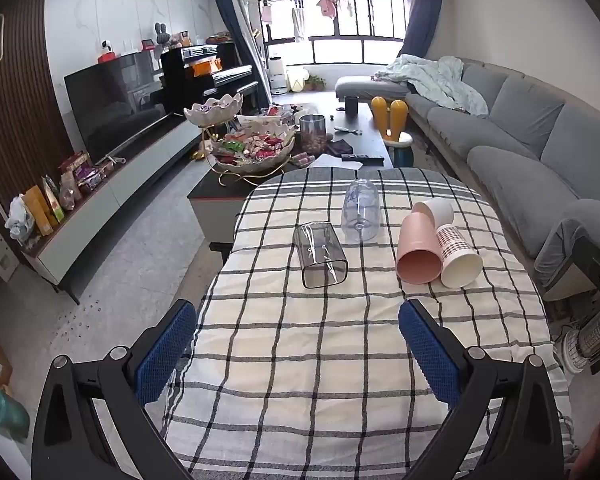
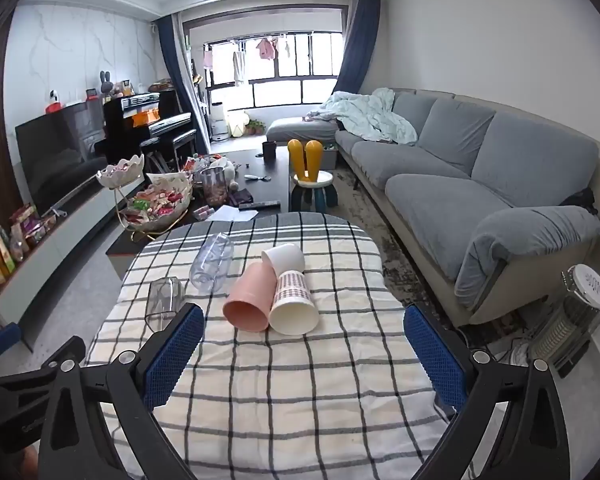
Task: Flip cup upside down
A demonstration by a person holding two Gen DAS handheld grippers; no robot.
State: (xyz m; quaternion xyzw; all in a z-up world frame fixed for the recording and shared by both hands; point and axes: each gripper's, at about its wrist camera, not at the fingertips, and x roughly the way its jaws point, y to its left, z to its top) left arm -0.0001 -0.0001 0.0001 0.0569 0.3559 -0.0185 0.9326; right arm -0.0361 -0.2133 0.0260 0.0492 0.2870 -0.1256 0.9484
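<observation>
Several cups lie on their sides on the checked tablecloth [image 1: 300, 360]: a square smoky clear cup [image 1: 320, 254], a round clear cup [image 1: 360, 210], a pink cup [image 1: 416, 250], a white cup with a patterned band [image 1: 458, 254] and a plain white cup [image 1: 436, 208]. My left gripper [image 1: 298, 346] is open and empty, held above the cloth short of the square cup. My right gripper [image 2: 304, 354] is open and empty, just short of the pink cup [image 2: 250, 296] and the patterned cup [image 2: 294, 304]. The square cup [image 2: 164, 300] sits by its left finger.
A grey sofa [image 2: 480, 184] runs along the right. A dark coffee table with a snack bowl [image 1: 256, 148] stands beyond the cloth table. A TV [image 1: 112, 100] and cabinet line the left wall. A heater [image 2: 572, 320] stands on the floor at right.
</observation>
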